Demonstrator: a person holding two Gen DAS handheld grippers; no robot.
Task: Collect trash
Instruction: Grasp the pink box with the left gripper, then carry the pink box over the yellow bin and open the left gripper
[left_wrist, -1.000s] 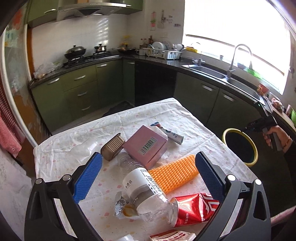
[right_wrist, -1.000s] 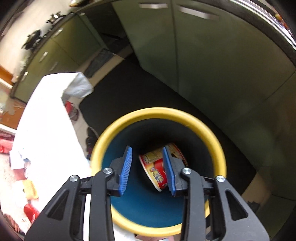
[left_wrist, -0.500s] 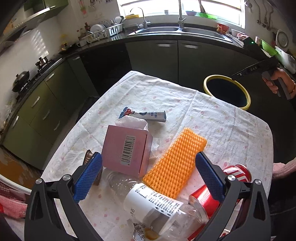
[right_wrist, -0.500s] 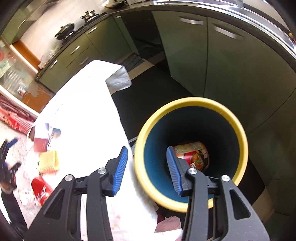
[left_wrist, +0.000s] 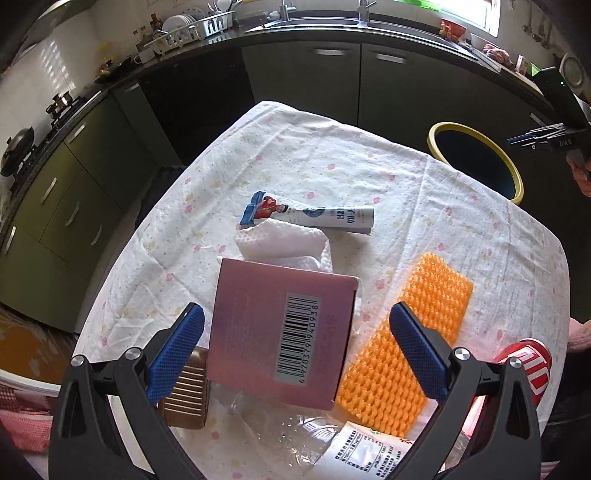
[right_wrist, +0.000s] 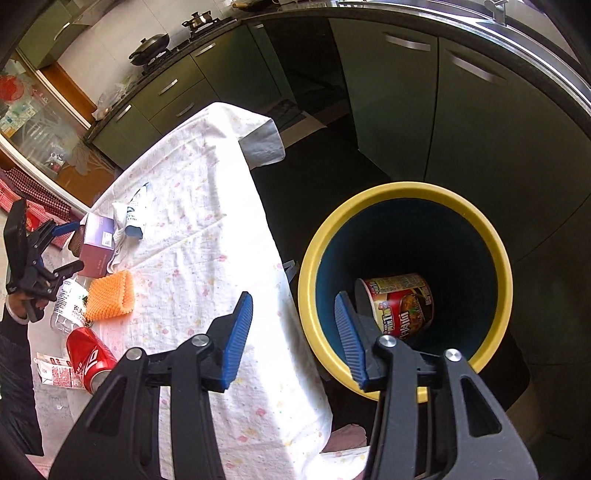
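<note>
My left gripper is open and hangs over a pink box with a barcode, its jaws either side of the box and apart from it. Around the box lie a white tissue, a tube, an orange mesh sleeve, a clear bottle, a red can and a brown ridged container. My right gripper is open and empty, over the table edge beside the yellow-rimmed bin. A noodle cup lies inside the bin.
The table has a white floral cloth. The bin stands off its far right edge. Green cabinets and a sink counter run behind. A flat wrapper lies near the red can.
My left gripper moved forward and lower over the pink box, which now sits between its jaws. My right gripper pulled back from over the bin toward the table edge.
</note>
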